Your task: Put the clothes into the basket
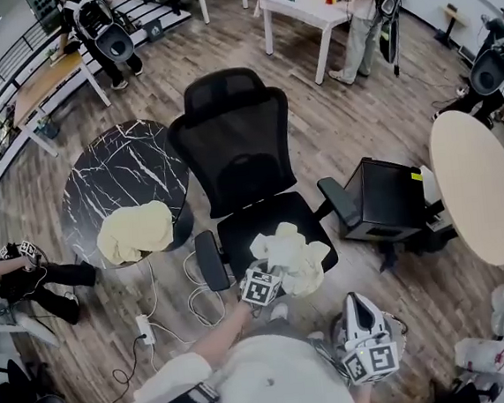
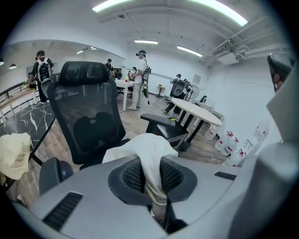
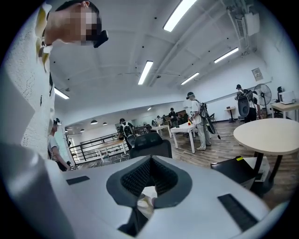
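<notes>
A crumpled white cloth hangs over the seat of a black office chair. My left gripper is shut on it. In the left gripper view the cloth drapes over the jaws and runs down between the pads of the left gripper. A pale yellow cloth lies on the edge of the black marble table. A black square basket stands right of the chair. My right gripper is close to my body, its jaws together; a scrap of white shows low behind the right gripper.
A round beige table stands at the right, just beyond the basket. A power strip and cables lie on the floor left of the chair. People stand near white tables at the back, and one sits at the left.
</notes>
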The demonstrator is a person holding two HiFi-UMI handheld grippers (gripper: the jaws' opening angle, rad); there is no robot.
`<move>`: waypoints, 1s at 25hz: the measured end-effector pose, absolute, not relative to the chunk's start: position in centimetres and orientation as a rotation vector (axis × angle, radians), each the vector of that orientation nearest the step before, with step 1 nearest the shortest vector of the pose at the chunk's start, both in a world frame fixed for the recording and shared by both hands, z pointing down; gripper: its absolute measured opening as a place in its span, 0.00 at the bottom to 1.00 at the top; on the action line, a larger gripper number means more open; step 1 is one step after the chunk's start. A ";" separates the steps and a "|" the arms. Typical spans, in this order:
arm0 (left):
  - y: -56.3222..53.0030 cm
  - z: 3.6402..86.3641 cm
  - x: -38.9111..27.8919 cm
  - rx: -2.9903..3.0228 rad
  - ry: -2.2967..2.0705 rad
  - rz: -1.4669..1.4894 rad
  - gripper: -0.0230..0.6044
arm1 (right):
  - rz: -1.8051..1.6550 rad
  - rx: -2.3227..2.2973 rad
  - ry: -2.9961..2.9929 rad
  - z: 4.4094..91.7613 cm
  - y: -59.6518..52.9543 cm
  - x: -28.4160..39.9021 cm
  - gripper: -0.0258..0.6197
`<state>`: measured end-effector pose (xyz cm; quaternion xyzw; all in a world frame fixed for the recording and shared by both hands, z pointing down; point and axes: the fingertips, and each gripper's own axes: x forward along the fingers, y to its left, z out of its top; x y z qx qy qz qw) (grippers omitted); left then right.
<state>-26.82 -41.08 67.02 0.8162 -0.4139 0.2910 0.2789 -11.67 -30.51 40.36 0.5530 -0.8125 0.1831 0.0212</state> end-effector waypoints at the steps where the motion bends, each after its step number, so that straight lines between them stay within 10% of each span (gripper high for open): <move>1: -41.0 66.2 -26.7 2.198 -1.113 0.761 0.11 | 0.568 1.722 -2.518 40.2 -30.5 -11.6 0.05; 25: -40.1 45.5 -21.6 2.585 -1.048 0.291 0.11 | 0.486 1.892 -2.495 36.6 -28.0 -5.9 0.05</move>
